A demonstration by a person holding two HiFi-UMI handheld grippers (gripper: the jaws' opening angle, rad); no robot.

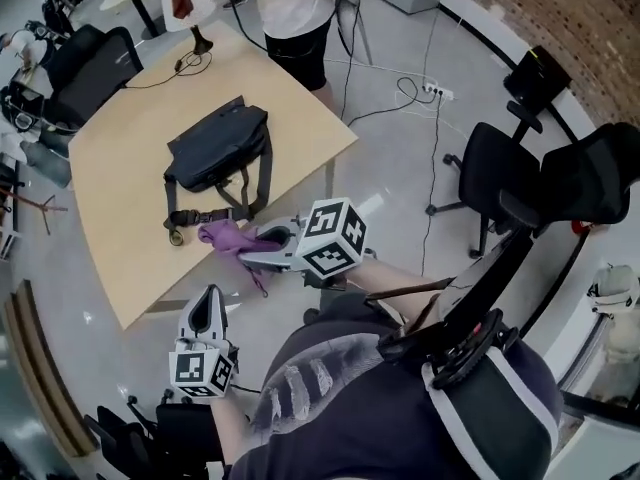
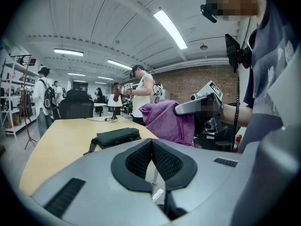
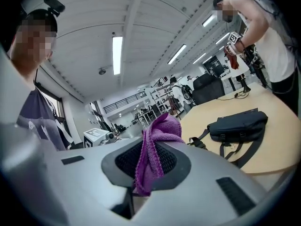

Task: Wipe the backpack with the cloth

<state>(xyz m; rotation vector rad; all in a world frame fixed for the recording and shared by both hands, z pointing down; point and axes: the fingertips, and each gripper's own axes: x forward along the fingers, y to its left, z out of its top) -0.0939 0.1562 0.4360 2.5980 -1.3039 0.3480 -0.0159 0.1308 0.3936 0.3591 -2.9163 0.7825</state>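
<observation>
Right gripper (image 3: 149,160) clamped on a crumpled purple terry cloth (image 3: 159,132)
Cloth hangs over the near edge of the pale wooden table (image 1: 110,188); dark grey fabric backpack (image 1: 220,146) lies flat mid-table, just beyond; left gripper (image 2: 151,145) jaws pressed together, empty.

Surface (image 1: 110,168): bare stretch left of and behind backpack (image 1: 218,146), wide room there. Straps (image 1: 262,171) trail from backpack toward near edge, blocking low pass. Right gripper (image 1: 252,252), closed on cloth (image 1: 226,236), hangs at near edge just beside straps. Left gripper (image 1: 207,306), jaws together, off surface in open air. Person (image 1: 290,8) at far corner. Chairs (image 1: 500,168) well apart, right.
</observation>
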